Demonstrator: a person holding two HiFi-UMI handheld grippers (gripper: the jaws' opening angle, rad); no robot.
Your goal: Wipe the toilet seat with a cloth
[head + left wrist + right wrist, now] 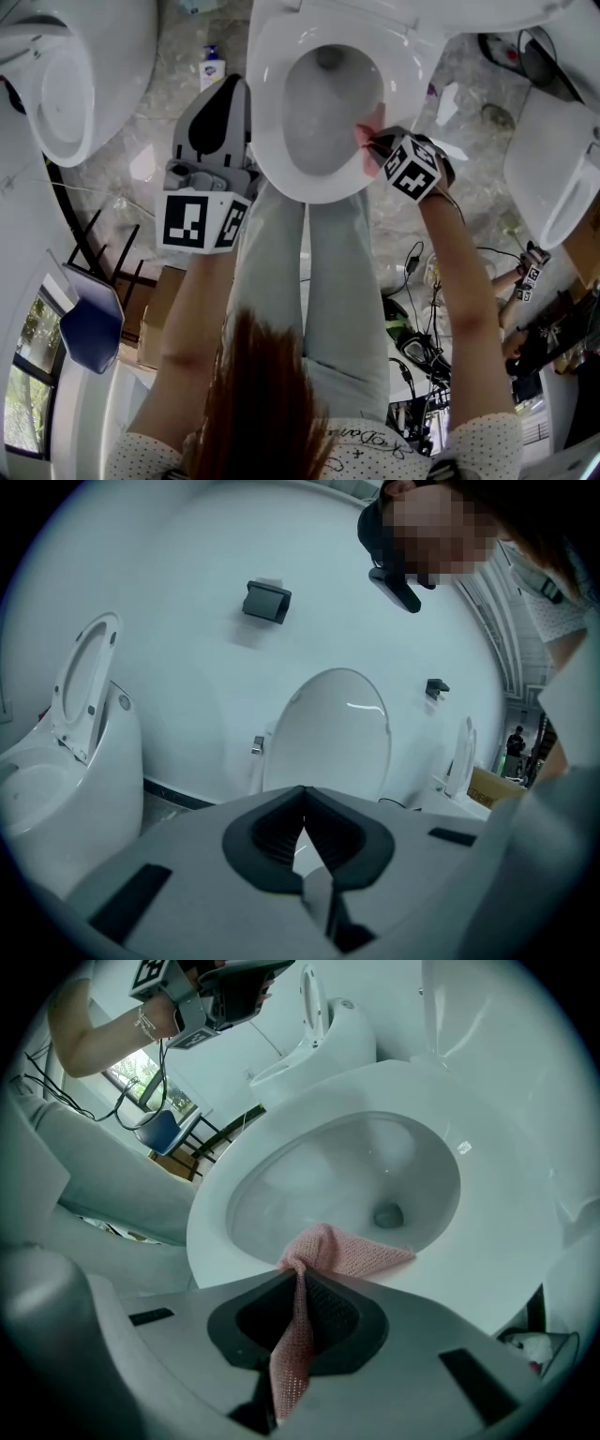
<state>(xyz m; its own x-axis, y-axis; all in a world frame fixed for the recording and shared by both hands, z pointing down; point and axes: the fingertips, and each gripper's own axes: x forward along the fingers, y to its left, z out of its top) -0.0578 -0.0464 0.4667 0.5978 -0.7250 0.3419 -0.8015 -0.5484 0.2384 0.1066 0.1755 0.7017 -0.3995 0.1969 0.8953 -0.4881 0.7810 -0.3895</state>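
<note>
Right gripper (300, 1277) is clamped tight on a pink cloth (349, 1252); one strip of it runs back between the jaws, and the bunched end bulges past their tips and lies on the inner edge of the white toilet seat (511, 1241), on the person's right side of the bowl. Left gripper (303, 794) has its jaws pressed together with nothing between them, and is held beside the seat's left edge, off the cloth. Beyond it the raised lid (333, 742) stands against the wall, another toilet (56, 789) stands to the left, and a small bottle (212, 67) sits on the marbled floor.
</note>
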